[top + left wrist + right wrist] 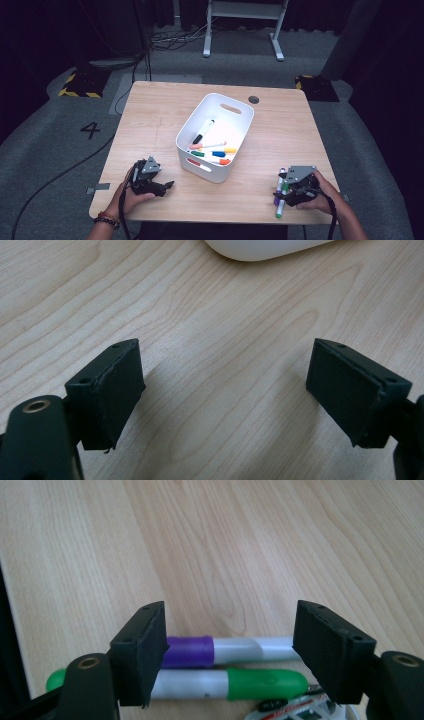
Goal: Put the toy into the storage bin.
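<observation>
High view, items listed from left to right. Lower left: left gripper [169, 185], black two-jaw tool with a grey three-cornered plate, held in a hand on the pale wood-grain tabletop [150, 110]; the left gripper view shows its jaws spread wide over bare wood, nothing between them.

Centre: white plastic tub [239, 108], rectangular with rounded corners and slotted handle cut-outs in its end walls, set at a slant. Contents: one black-capped white marker [204, 131] lying along the tub's length, and at the near end a loose heap of marker pens with red, green, blue, yellow and orange caps [212, 152]. A curved white edge of the tub [265, 247] shows at the top of the left gripper view.

Upper centre-right of the table: small round dark grommet [253, 99], just beyond the tub.

Lower right: right gripper [230, 645], same build, jaws standing wide and not pressing on anything. Two white-barrelled markers lie side by side on the wood here, near the table's front edge: purple-capped marker [190, 651] and green-capped marker [265, 684], touching along their barrels and lying crosswise between the pads. Smooth plastic, cylindrical.

Background, top: grey carpet [50, 125] and a white metal stand [242, 20].
</observation>
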Action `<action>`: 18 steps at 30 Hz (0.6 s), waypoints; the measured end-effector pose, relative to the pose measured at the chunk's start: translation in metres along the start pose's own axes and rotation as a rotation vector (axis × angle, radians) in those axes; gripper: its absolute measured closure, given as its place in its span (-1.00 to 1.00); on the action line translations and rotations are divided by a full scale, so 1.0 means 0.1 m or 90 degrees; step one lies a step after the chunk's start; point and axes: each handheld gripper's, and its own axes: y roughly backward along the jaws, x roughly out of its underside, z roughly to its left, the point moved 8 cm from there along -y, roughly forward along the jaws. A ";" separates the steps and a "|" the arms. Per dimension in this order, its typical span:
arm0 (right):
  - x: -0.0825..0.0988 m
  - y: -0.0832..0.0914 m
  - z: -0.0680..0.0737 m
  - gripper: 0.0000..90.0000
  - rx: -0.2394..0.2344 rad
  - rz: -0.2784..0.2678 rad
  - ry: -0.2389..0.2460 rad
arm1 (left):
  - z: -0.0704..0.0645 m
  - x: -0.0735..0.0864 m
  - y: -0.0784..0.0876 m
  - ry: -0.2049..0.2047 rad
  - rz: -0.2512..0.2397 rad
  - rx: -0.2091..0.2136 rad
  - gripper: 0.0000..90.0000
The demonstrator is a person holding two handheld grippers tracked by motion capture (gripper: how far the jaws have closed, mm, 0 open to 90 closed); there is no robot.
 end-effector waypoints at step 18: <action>-0.04 -0.17 0.04 -0.34 0.023 0.033 0.053 | 0.00 0.00 0.00 0.001 0.000 0.001 -0.66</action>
